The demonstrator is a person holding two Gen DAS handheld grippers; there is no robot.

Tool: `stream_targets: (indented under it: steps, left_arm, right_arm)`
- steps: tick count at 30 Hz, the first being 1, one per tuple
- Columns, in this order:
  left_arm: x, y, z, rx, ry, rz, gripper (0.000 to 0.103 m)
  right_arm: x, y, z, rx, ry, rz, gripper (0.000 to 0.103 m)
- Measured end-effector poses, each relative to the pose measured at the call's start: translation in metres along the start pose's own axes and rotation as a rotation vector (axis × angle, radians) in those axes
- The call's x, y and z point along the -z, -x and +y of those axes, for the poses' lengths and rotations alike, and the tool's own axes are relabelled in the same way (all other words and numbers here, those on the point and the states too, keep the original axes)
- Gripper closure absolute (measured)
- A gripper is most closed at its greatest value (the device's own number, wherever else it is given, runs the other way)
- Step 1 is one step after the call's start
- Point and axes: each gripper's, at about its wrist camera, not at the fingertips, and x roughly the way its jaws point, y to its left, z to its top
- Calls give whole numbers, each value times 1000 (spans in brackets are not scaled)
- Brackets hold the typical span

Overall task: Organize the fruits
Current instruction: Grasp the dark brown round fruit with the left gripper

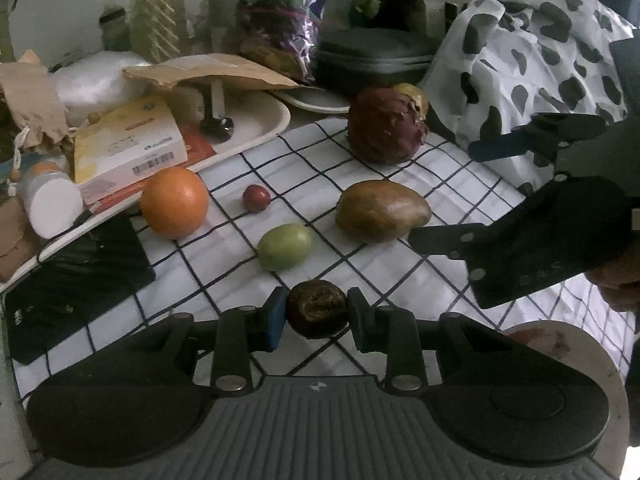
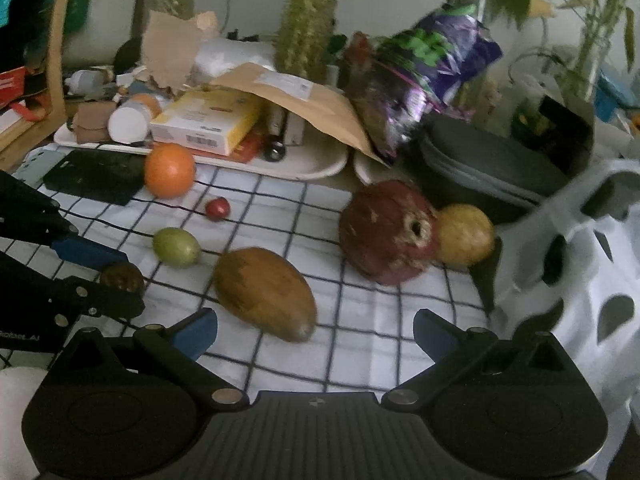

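Note:
My left gripper (image 1: 317,318) is shut on a small dark wrinkled fruit (image 1: 318,314), low over the checked cloth (image 1: 400,272). Beyond it lie a green fruit (image 1: 285,246), a small red fruit (image 1: 256,198), an orange (image 1: 174,202), a brown mango (image 1: 382,211) and a big dark red fruit (image 1: 385,124) with a yellow one (image 1: 412,96) behind it. My right gripper (image 2: 316,330) stands open just short of the mango (image 2: 265,293), nothing between its fingers. In the right wrist view the left gripper (image 2: 116,276) holds the dark fruit (image 2: 122,278) at the left.
A white tray (image 1: 264,128) of boxes, a bottle and torn card runs along the back left. A black flat case (image 1: 76,280) lies left of the cloth. A spotted white bag (image 1: 540,60) fills the right, a grey round case (image 2: 480,168) and a purple packet (image 2: 432,72) behind.

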Motion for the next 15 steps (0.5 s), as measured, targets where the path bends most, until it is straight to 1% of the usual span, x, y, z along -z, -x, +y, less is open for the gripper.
stream_targets:
  steps: [4, 7, 8, 12, 14, 15]
  left_arm:
    - [3, 3, 4, -2, -1, -2, 72]
    - [4, 4, 7, 1, 1, 4, 72]
    - [5, 4, 8, 1, 1, 6, 72]
    - [6, 5, 10, 1, -3, 7, 72]
    - [6, 6, 10, 5, -2, 4, 72]
    - [6, 6, 11, 5, -1, 4, 72]
  right_arm:
    - [-5, -12, 4, -26, 29, 7, 0]
    - [-7, -22, 6, -24, 65, 14, 1]
    - [-8, -26, 6, -28, 72, 19, 7]
    - [-11, -36, 6, -87, 56, 18, 10]
    - [-12, -42, 6, -112, 47, 22, 20]
    - [-12, -44, 5, -124, 40, 25, 21]
